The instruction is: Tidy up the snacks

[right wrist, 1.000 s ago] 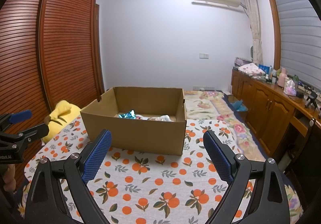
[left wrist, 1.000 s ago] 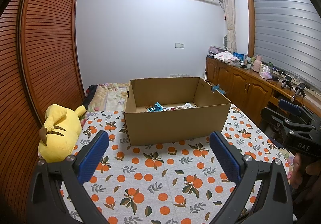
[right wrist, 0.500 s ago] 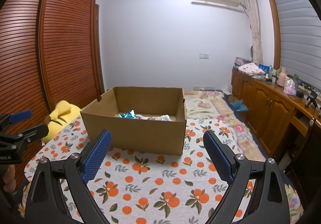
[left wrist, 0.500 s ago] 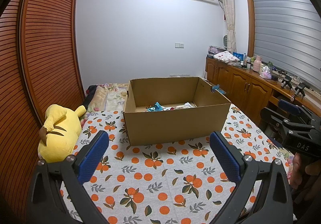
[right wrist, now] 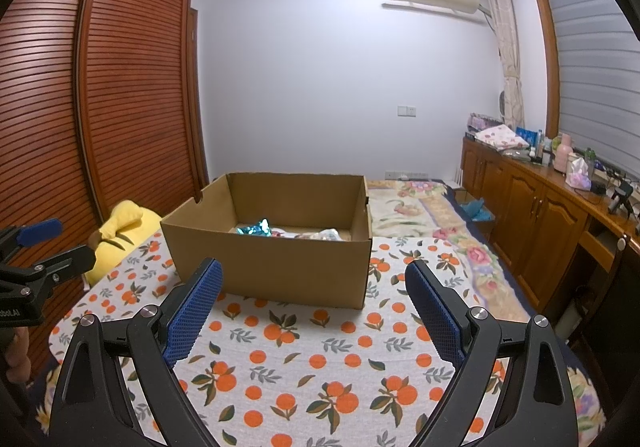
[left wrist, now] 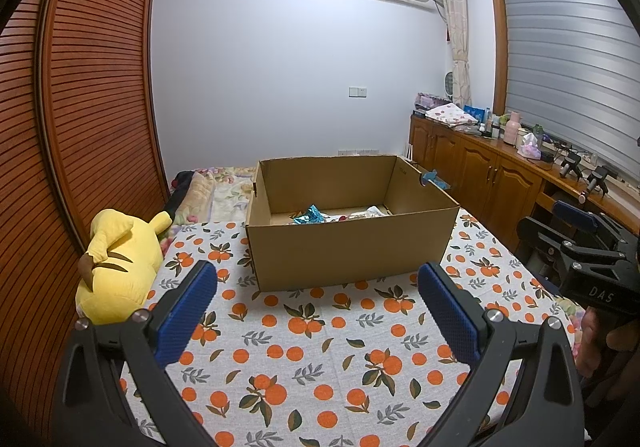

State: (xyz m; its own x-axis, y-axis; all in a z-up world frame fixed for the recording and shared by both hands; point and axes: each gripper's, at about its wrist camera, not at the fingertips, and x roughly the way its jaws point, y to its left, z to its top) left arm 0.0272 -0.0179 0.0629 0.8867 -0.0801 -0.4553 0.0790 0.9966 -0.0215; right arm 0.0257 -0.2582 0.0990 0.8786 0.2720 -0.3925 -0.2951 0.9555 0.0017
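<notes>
Both tools idle above the orange-print cloth [left wrist: 320, 347], nothing gripped. Left gripper [left wrist: 316, 287]: jaws spread wide, blue pads [left wrist: 188, 311] flanking bare cloth, aimed at the near wall of the cardboard box [left wrist: 348, 251]. Right gripper [right wrist: 314, 285]: likewise spread wide and empty, pointed at the same cardboard box [right wrist: 272, 267] from the other side.

Snacks: a shiny blue wrapper [left wrist: 310, 215] and pale packets [left wrist: 370, 211] lying low inside the box, near its back wall; blue wrapper [right wrist: 256, 227] and a pale packet [right wrist: 326, 235] visible over the rim from the right view too. No loose snack visible on the cloth. Yellow plush toy [left wrist: 116, 263] beside the box on the left, well clear of either tool.

Step in hand, by judgement: either a pause between picks or the close of the job, with everything visible already boxed. Next move, if any snack remains out of view: a search beyond these frames, then a wide-jawed approach and a gentle squeeze, since crinkly wrappers slip and crush easily.
</notes>
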